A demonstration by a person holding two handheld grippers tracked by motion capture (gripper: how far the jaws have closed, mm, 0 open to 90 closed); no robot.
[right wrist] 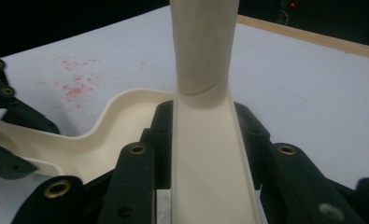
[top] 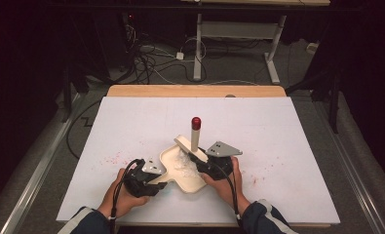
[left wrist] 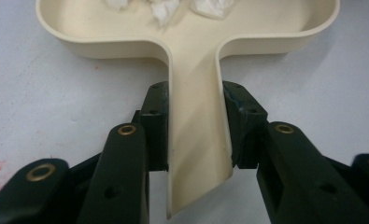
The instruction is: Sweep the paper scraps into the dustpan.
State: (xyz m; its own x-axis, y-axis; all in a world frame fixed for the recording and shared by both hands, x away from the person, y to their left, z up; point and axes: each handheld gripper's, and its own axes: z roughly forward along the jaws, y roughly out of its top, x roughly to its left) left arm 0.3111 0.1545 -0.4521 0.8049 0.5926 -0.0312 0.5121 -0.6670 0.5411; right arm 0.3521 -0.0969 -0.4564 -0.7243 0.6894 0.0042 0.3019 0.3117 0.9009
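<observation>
Cream dustpan [top: 180, 168], white scraps inside: left tongs [left wrist: 194, 135] clamped on its handle. Right tongs [right wrist: 205, 154] clamped on cream red-tipped scraper [top: 195, 134].

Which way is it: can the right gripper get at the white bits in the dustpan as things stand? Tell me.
Probably not. The right gripper is shut on the brush handle, so its jaws are taken, though the white scraps lie right beside it in the dustpan.

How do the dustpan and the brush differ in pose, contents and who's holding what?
The dustpan lies flat on the table; the brush stands tilted up, its red tip on top. The dustpan holds white scraps; the brush carries nothing visible. The left gripper clamps the dustpan's handle; the right gripper clamps the brush's handle. Both are cream plastic.
</observation>
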